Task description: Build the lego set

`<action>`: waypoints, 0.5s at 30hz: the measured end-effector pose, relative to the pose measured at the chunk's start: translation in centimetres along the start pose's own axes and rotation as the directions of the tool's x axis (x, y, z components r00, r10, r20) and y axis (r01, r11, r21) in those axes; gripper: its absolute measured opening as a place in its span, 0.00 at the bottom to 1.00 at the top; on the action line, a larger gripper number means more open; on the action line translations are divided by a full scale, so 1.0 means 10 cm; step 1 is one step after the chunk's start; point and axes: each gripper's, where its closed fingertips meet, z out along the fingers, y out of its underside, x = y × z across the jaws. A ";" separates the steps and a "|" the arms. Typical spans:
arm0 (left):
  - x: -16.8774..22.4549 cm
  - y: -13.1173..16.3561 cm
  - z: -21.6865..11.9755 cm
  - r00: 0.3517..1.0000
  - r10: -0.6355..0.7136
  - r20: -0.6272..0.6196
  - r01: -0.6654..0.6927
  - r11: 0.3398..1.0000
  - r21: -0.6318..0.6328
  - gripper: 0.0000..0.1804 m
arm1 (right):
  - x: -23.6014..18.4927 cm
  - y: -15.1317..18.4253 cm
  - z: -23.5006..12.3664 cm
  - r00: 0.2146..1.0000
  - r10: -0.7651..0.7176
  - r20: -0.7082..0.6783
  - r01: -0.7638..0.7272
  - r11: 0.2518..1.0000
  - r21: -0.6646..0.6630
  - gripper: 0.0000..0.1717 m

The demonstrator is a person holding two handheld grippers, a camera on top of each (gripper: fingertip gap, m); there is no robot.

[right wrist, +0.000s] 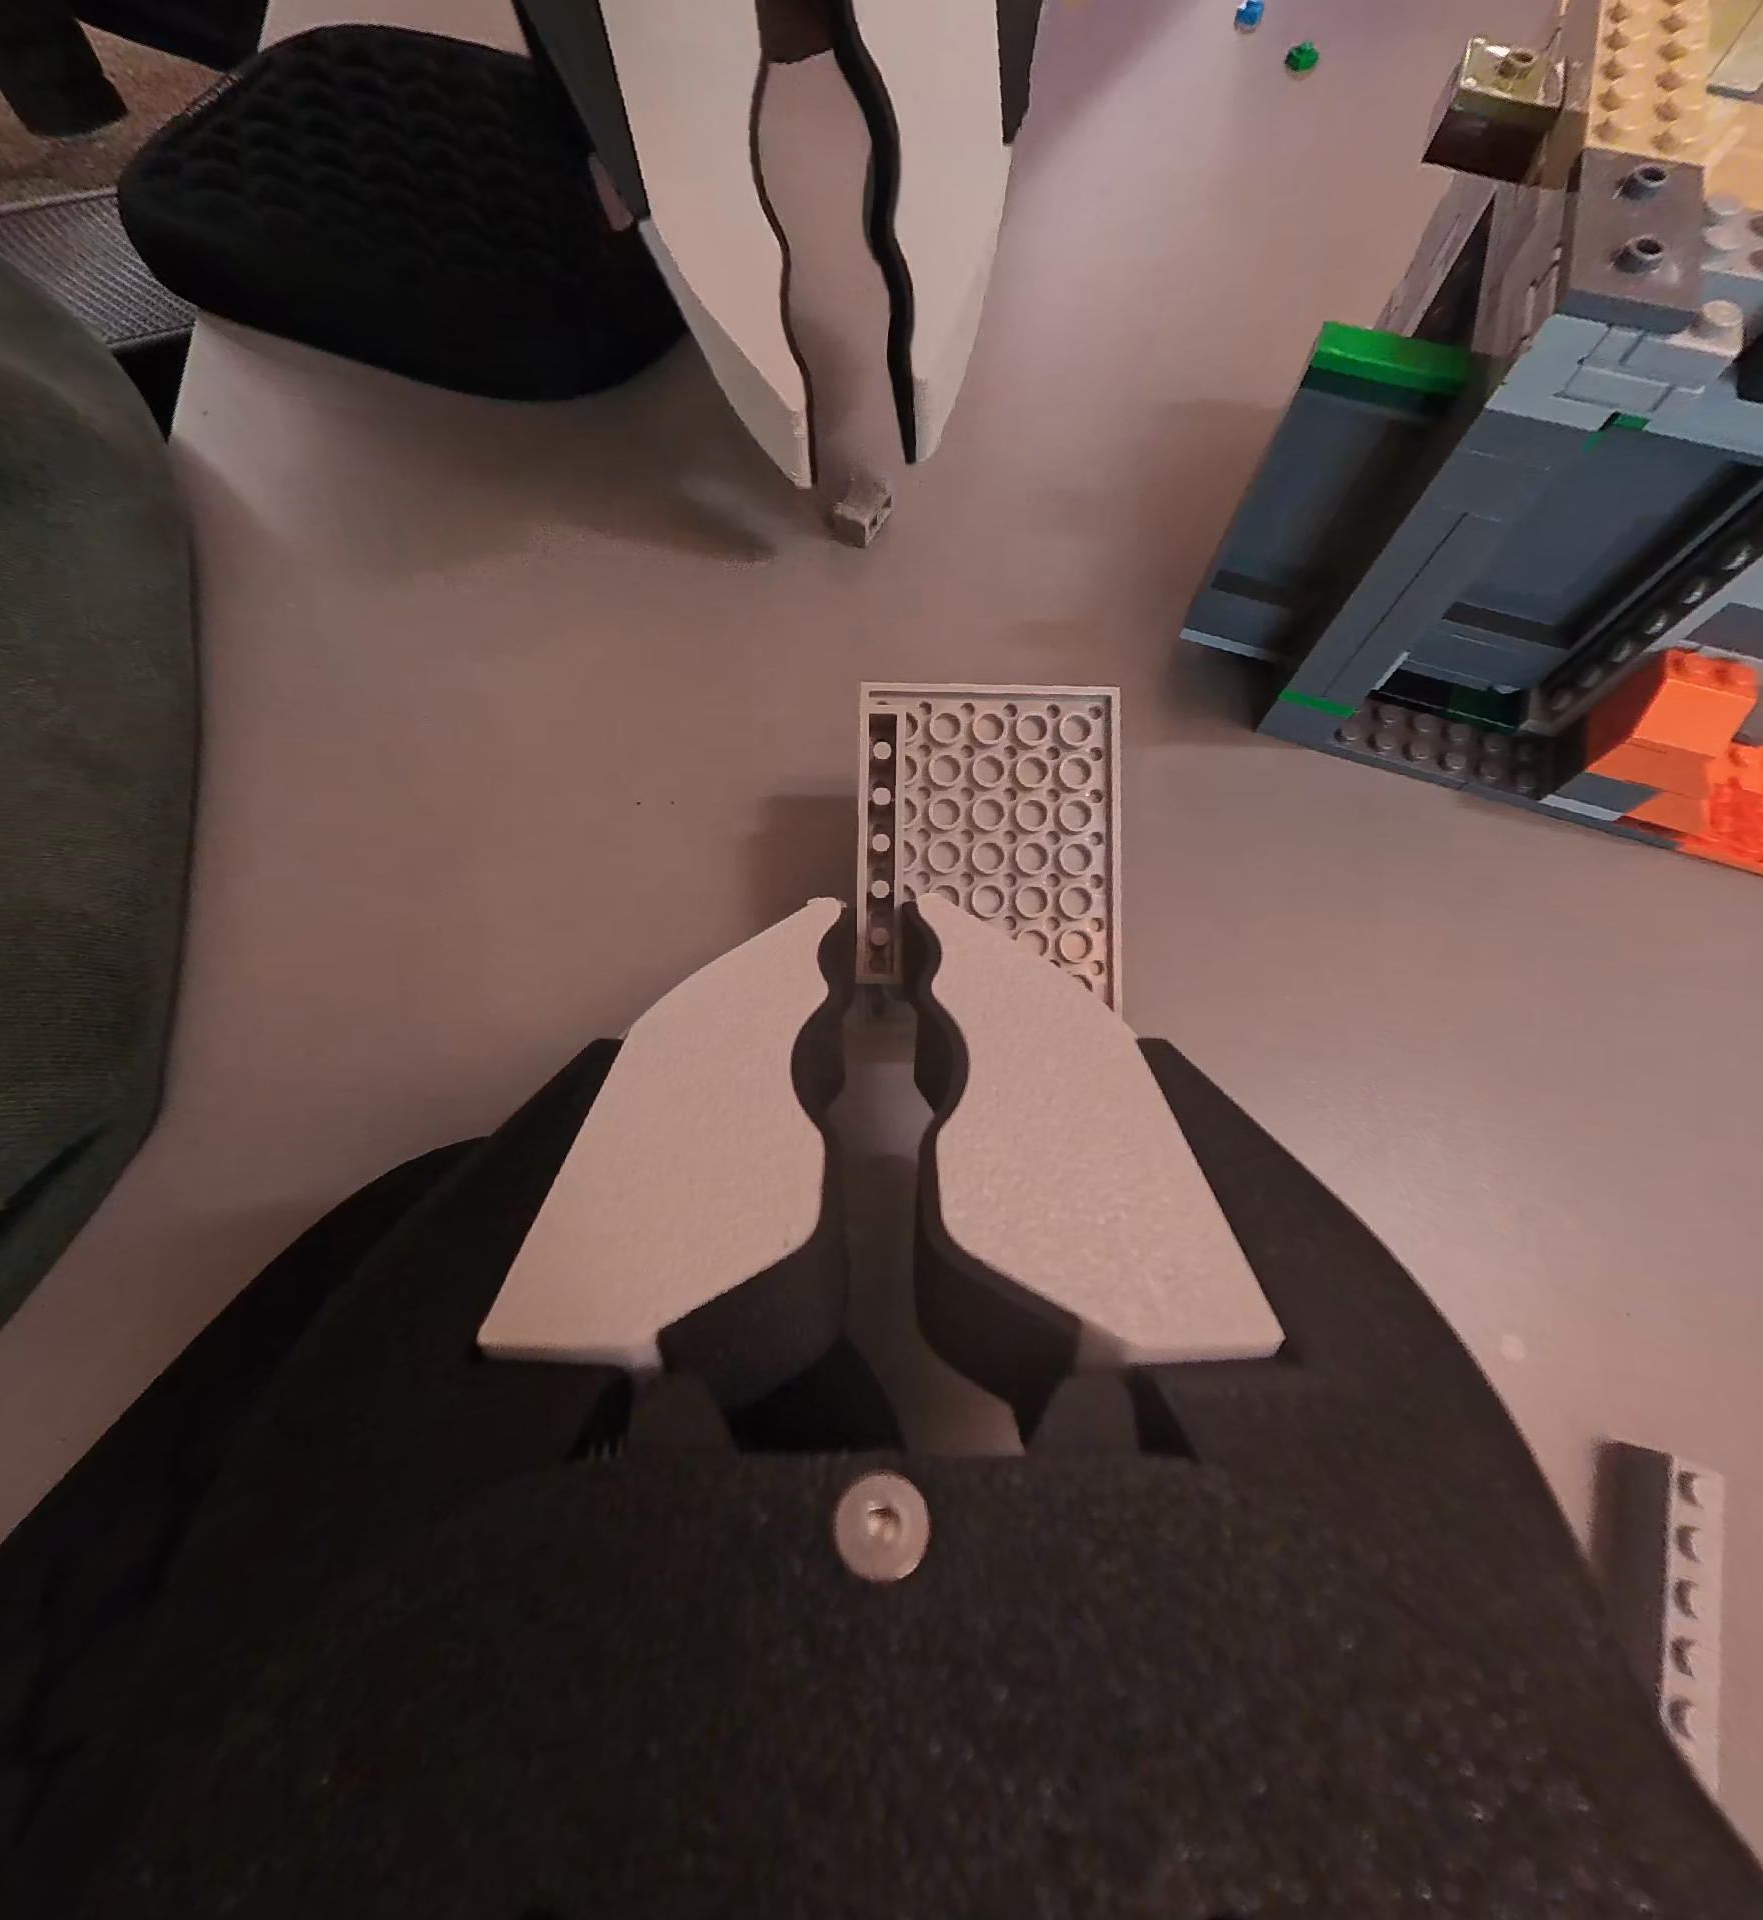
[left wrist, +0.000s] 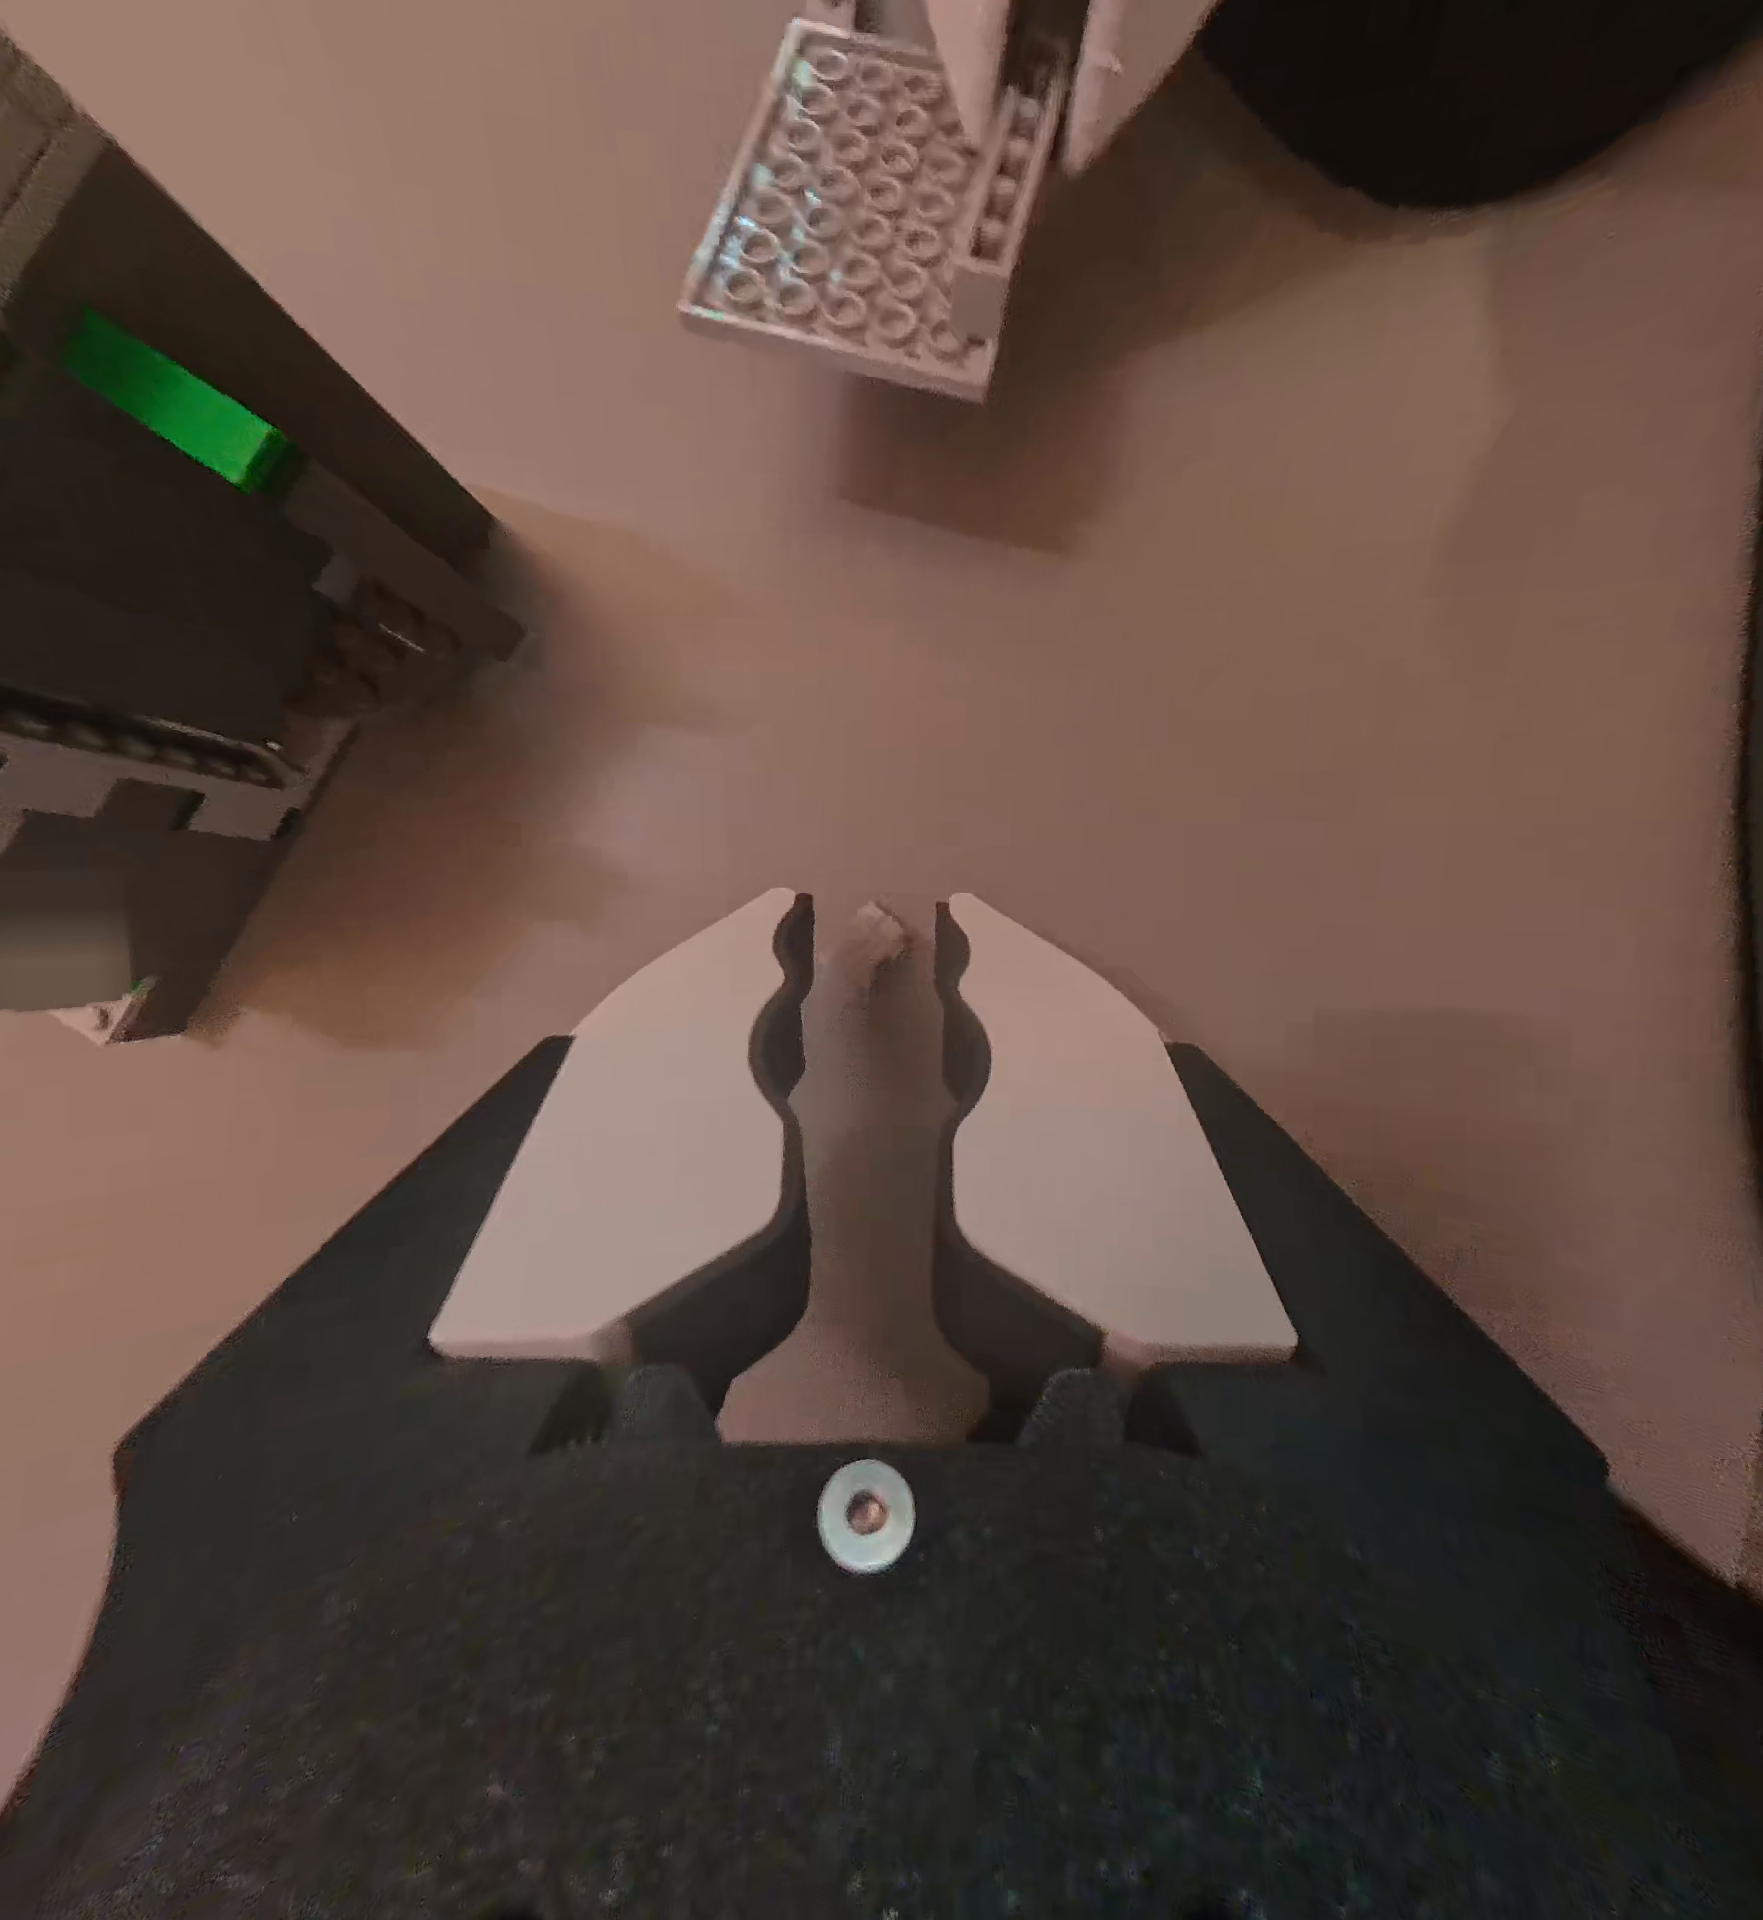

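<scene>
**Right fingers clamped on beam, left spread over small cube**

Grey brick building (right wrist: 1542, 499) sits well off to the side of both grippers. Right gripper (right wrist: 879, 909) fingers pinch the narrow grey holed beam (right wrist: 882, 831) attached to the studded grey plate (right wrist: 1022, 821) on worktop (right wrist: 441, 727). Left gripper (left wrist: 874, 909) fingers apart, tiny grey cube (left wrist: 877, 925) between them, untouched.

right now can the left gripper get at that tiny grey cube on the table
Probably yes. The left gripper hangs just above the small grey cube, fingers apart and not touching it, with only bare table around it.
</scene>
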 end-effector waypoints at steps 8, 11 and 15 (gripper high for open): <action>-0.03 0.11 0.09 0.999 -0.033 0.028 0.035 0.998 -0.049 0.11 | -0.01 0.00 0.01 1.000 0.003 0.002 -0.003 1.000 0.002 0.05; -0.07 0.12 0.11 0.996 -0.066 0.057 0.069 0.996 -0.063 0.12 | -0.01 0.00 0.01 1.000 0.002 0.002 -0.002 1.000 0.000 0.05; -0.06 0.13 0.14 0.997 -0.028 0.071 0.034 0.996 -0.081 0.10 | -0.03 0.01 0.03 1.000 -0.006 0.019 0.006 1.000 -0.019 0.05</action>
